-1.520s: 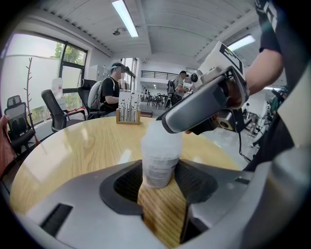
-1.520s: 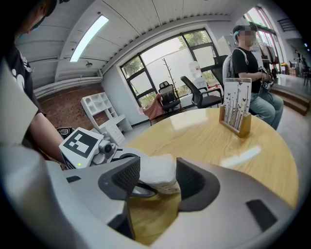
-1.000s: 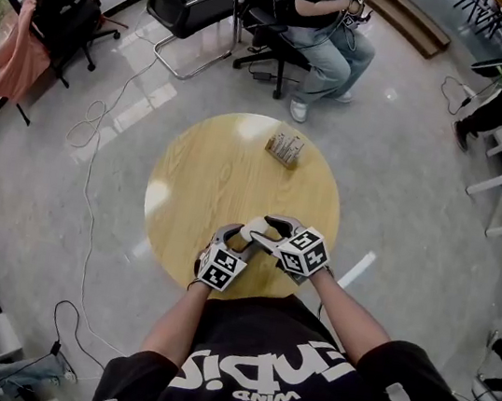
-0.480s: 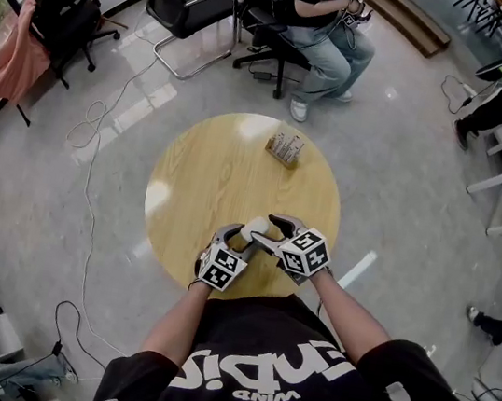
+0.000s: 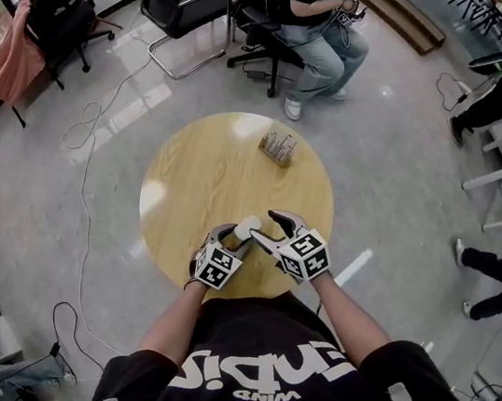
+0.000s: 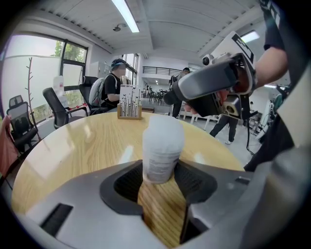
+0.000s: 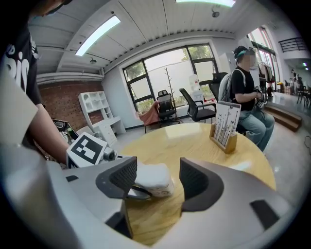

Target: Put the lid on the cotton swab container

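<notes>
The cotton swab container (image 6: 163,146) is stood upright on the round wooden desk (image 5: 194,172), in its near half, and a white lid is seen over its top. It is gripped low down by the left claw (image 6: 160,184), whose pads are pressed against both its sides. The right claw (image 7: 156,180) is held spread wide, its jaws having just been opening. The container is seen between them, closer to the jaw on the left of the right gripper view, but it is not pressed by either. In the left gripper view the right claw is seen raised above and to the right of the container, so the room on that side of the lid is partly taken up.

Only one other thing is carried by the desk: a wooden holder (image 5: 279,145) filled with pale upright pieces. It is set near the far edge, well apart from the container, and bare wood is left between the two.

The near rim is overhung by both marker cubes and the forearms. Past the far rim a seated person (image 5: 310,6) and a black chair (image 5: 183,5) are placed. A cable (image 5: 89,150) is trailed over the floor at the left. Open floor is left around the desk on both sides.
</notes>
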Demonstrator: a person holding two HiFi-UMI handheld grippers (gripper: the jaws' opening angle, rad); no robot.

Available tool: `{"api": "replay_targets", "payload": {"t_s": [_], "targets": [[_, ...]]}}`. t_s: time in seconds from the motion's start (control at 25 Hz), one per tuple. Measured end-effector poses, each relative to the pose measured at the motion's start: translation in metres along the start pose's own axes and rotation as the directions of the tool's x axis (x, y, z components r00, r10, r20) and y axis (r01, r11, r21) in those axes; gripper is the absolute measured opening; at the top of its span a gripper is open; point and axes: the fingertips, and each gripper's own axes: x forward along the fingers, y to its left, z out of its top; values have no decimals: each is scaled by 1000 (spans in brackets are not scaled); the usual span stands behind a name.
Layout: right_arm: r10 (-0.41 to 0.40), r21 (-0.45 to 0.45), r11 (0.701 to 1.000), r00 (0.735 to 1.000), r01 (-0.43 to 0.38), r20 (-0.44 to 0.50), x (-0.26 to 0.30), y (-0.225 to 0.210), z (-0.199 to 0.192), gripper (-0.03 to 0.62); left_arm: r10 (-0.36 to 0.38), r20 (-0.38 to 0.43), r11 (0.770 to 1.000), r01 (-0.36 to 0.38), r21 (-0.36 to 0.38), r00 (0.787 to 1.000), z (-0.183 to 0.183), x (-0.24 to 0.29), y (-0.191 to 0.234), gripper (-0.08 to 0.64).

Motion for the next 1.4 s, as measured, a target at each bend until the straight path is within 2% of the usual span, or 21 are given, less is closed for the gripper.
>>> {"api": "replay_targets", "payload": {"t_s": [0.28,0.44,0.6,0.72,0.88,1.0,1.24,1.4], "targets": [[19,-3,1000,1000,-19,24,-28,5,9,261,24,16,1000,-24,-5,1000,11,-14,-12,211],[23,-14,1000,998,-22,60,-34,8,19,195,59,38,998,-59,-7,998,19,-32,-6,210],[28,-25,999,995,-26,97,-42,11,27,31,96,77,995,-95,-15,992,27,-51,-1,210],[63,-29,998,990,-60,123,-49,17,27,8,121,111,993,-119,-22,986,35,-64,-1,210],[54,-27,998,990,-51,134,-60,14,24,7,159,145,987,-154,-44,977,56,-89,-1,210],[31,-1,1000,988,-32,153,-80,10,26,8,188,192,981,-176,-78,963,75,-110,-3,186],[-26,24,999,970,21,242,-124,3,40,8,262,287,959,-214,-186,921,103,-153,-2,48],[-97,12,995,948,99,303,-154,-3,45,8,313,337,934,-222,-280,888,112,-180,-2,25]]}}
